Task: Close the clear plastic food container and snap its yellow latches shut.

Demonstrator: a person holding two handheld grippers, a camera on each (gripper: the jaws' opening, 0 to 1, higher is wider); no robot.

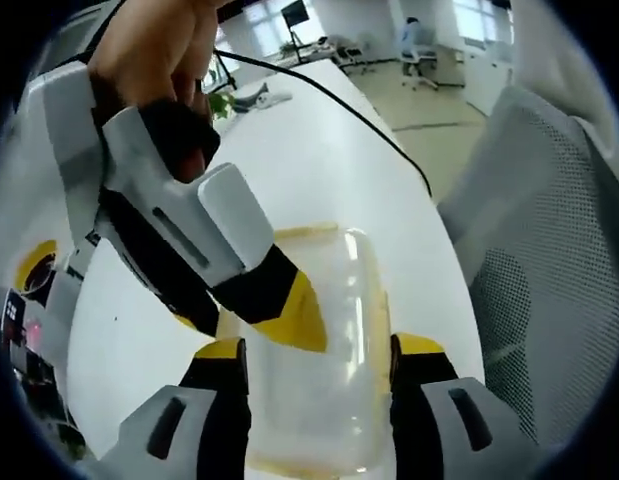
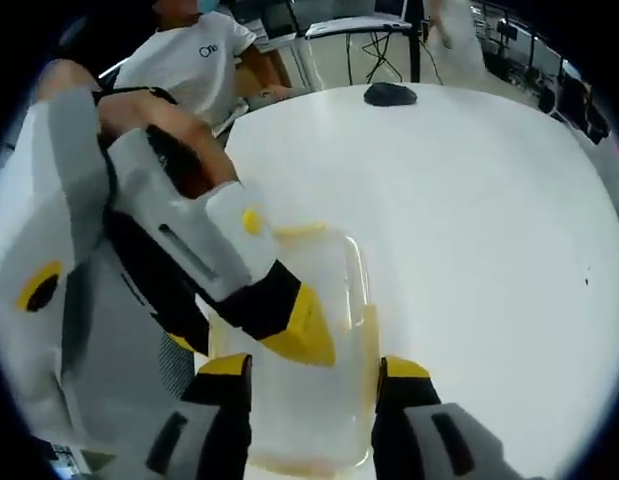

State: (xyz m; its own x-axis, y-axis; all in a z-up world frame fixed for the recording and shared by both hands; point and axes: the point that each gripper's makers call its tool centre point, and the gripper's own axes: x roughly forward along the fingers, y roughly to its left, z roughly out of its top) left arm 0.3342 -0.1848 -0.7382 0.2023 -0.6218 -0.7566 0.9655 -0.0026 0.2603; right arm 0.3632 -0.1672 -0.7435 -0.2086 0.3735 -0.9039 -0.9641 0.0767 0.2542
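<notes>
left gripper view: the clear container point(image 1: 314, 350) is sitting on the white table point(image 1: 329, 170), lid looking down on it already, long axis running straight away from the left gripper point(image 1: 319, 362). its jaws are standing apart, one on each long side of the box, close to the walls; can't tell if they're touching. right gripper point(image 1: 294, 315) is coming in from the upper left, yellow tips resting on or just over the lid's near-left part; can't tell if its jaws are apart or together.

right gripper view: same layout mirrored. container point(image 2: 309, 360) is lying lengthwise ahead btwn the right gripper's point(image 2: 314, 372) parted jaws, left gripper point(image 2: 299, 325) angling in from the left over the lid. yellow latch strips are running along the long edges, so prob. the next press goes sideways onto those; both grippers are about equally near.
</notes>
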